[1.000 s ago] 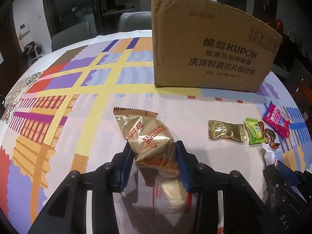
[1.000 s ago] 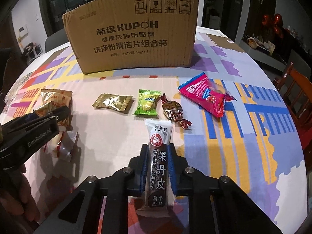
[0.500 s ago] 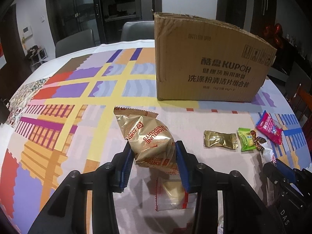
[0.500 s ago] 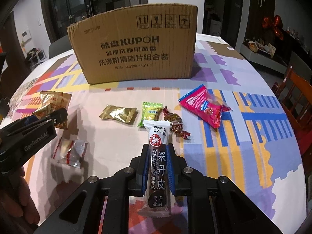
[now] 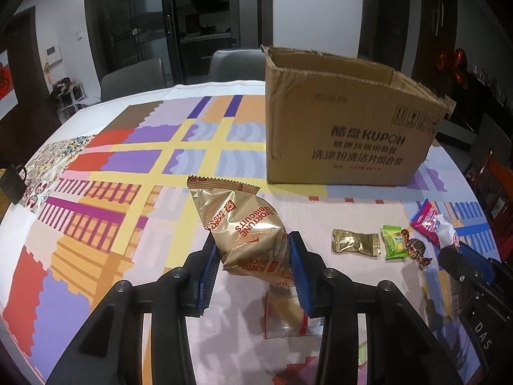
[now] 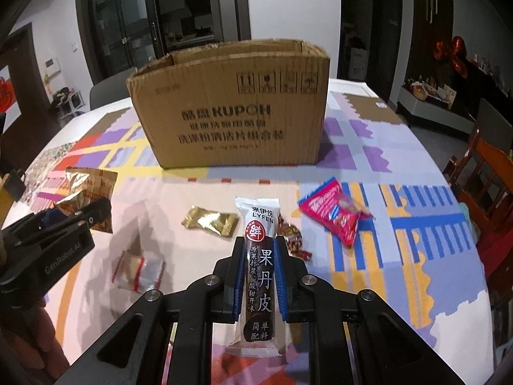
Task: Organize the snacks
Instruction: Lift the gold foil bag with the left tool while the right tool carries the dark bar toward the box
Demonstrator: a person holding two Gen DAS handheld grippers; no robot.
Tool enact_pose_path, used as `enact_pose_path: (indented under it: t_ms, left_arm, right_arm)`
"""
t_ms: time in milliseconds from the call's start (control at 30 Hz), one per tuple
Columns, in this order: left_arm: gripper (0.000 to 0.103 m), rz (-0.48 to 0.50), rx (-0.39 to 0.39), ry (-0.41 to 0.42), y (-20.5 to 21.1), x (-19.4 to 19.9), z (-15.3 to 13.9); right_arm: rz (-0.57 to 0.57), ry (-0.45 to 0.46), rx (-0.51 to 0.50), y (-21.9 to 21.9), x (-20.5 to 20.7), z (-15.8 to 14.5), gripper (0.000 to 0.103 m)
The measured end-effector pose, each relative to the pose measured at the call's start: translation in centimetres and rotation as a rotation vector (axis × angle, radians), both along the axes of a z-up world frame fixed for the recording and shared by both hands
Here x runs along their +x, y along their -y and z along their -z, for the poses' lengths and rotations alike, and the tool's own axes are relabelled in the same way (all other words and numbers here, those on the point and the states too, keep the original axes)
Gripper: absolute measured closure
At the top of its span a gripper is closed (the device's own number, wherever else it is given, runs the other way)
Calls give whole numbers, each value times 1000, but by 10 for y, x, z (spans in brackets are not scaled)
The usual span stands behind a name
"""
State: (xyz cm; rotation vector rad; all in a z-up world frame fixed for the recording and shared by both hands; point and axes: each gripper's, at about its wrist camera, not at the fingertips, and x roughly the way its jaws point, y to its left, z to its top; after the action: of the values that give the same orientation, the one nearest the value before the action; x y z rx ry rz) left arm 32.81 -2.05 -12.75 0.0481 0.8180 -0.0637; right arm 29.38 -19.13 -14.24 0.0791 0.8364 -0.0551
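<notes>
Both snacks have been lifted clear of the patterned table [image 5: 96, 224] since a second ago, so carrying to the open cardboard box [image 5: 349, 134] probably comes next. A puffy gold biscuit packet [image 5: 247, 231] is pinched by the left tongs [image 5: 251, 256]; a slim dark fruit-leather bar [image 6: 259, 272] is pinched by the right tongs [image 6: 258, 253]. Several small sweets, hard to identify, are left lying before the box.

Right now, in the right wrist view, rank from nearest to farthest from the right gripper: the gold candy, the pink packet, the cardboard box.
From the right gripper, shut on the haw-roll bar:
1. Gold candy, just ahead, left of the bar.
2. Pink packet, ahead to the right.
3. Cardboard box, at the back of the table.
</notes>
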Motion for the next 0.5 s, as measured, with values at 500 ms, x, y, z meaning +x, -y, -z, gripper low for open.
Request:
enact_pose_path:
  t_ms: [500]
  left_arm:
    - [62,0,-13,51,5,-2,-40]
  right_arm:
    - [-21,91,0,0,4,-48,85]
